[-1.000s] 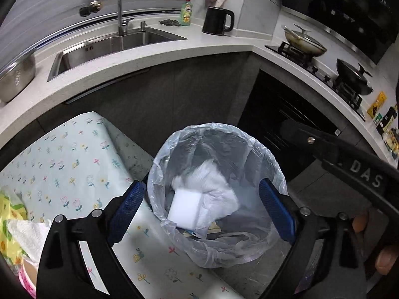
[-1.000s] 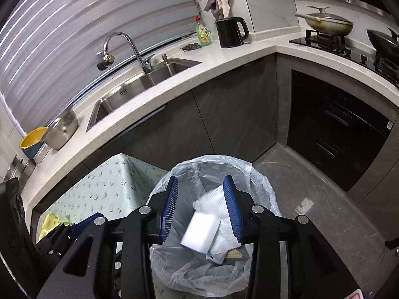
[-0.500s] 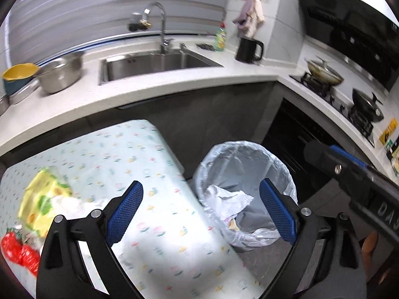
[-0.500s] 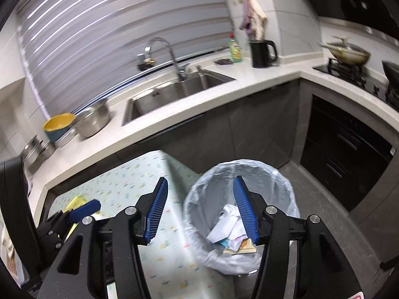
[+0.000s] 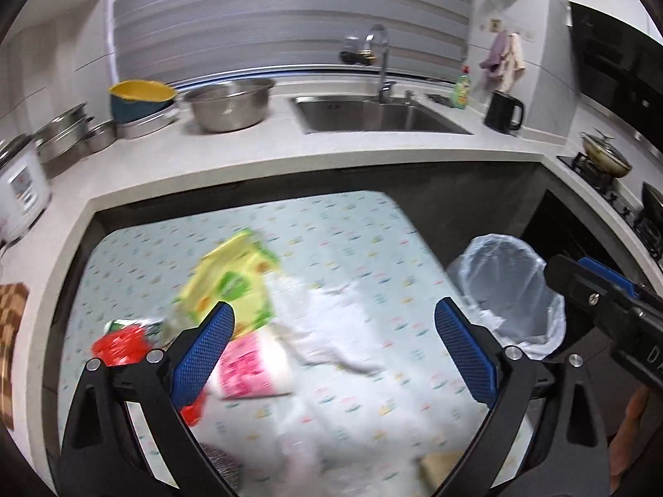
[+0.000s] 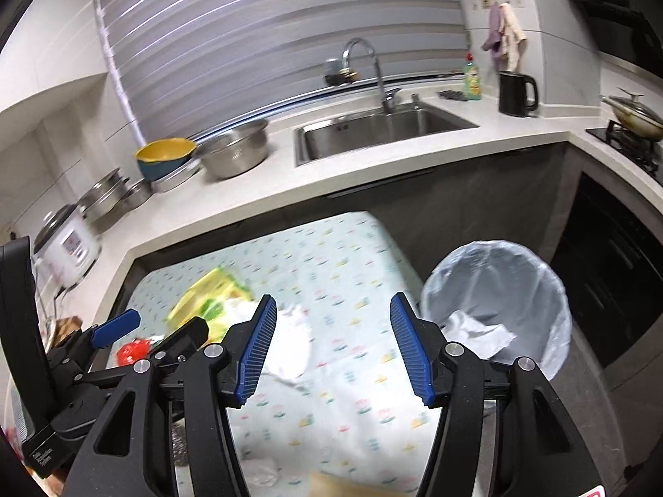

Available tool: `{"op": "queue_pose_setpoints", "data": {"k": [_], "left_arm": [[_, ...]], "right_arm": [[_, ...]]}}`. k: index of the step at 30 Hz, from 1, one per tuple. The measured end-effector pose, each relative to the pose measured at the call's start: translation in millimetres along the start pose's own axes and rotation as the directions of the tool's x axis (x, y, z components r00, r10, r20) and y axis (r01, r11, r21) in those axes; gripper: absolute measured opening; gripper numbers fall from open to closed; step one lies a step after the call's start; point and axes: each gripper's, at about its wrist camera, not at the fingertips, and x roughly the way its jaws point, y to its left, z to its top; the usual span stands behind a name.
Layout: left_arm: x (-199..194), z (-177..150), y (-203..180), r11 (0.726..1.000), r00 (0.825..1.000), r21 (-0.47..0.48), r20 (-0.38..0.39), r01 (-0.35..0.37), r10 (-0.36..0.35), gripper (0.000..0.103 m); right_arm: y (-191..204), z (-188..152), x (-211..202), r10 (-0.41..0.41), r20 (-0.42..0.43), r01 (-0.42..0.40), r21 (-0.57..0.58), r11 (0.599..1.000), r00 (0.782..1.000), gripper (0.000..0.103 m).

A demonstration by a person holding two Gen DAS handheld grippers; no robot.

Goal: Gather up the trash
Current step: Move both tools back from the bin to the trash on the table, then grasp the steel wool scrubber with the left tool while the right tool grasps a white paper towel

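Hovering over the floral tablecloth [image 5: 364,223], the left gripper [image 5: 333,350] stands wide with nothing between its blue pads, and the right gripper [image 6: 331,348] is spread and empty too. Trash lies on the cloth: a yellow-green wrapper [image 5: 232,277], a pink-printed packet [image 5: 252,366], a red wrapper [image 5: 120,341] and crumpled white tissue [image 5: 331,323]. The lined trash bin [image 6: 497,306] stands just beside the table's right edge, holding crumpled paper [image 6: 476,327].

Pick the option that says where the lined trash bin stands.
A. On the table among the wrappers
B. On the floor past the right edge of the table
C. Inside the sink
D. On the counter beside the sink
B: the bin stands on the dark floor, off the right edge of the table with its patterned cloth, below the counter and away from the sink.
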Motion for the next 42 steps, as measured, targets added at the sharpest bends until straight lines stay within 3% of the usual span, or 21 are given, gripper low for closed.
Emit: {"op": "queue_pose_setpoints", "data": {"k": [7,14,22,32,35,38,40,42], "left_arm": [[0.2,-51.7,84.6,0.989,0.990,-0.093,-0.095,-0.111,0.103,0.093],[8.5,-118.1,136.7,0.970,0.967,-0.185,-0.227,-0.159,0.115,0.093],[23.0,-160.7,148.4,0.960,0.950,-0.244,-0.306,-0.134,0.055,0.093],[59.3,-171.4,147.5,0.956,0.922,-0.280,-0.386,-0.088,-0.029,0.093],[63.7,-170.8,147.5,0.956,0.920,-0.288,-0.387,-0.063,-0.056,0.086],[64.0,-168.2,143.3,0.963,0.923,-0.266,-0.380,-0.045,-0.061,0.071],[63.9,-166.7,141.7,0.967,0.923,-0.252,-0.379,-0.041,-0.059,0.069],[63.3,-165.1,140.8,0.967,0.925,-0.252,-0.375,-0.033,-0.067,0.067]], "right_arm": [[45.9,-34.0,36.8,0.024,-0.094,-0.027,-0.033,0.999,0.995,0.056],[69.3,-67.2,72.0,0.026,-0.173,-0.034,-0.041,0.999,0.985,0.056],[79.9,-90.6,111.4,0.007,-0.242,-0.020,-0.048,0.999,0.970,0.056],[77.1,-92.1,167.4,-0.051,-0.291,0.038,-0.050,0.998,0.955,0.056],[75.0,-91.7,183.5,-0.072,-0.304,0.060,-0.050,0.997,0.950,0.057],[74.2,-92.5,198.3,-0.078,-0.321,0.067,-0.047,0.997,0.944,0.057],[74.4,-93.9,205.8,-0.077,-0.329,0.065,-0.047,0.997,0.941,0.057],[75.9,-94.7,209.2,-0.087,-0.329,0.073,-0.055,0.996,0.940,0.046]]}}
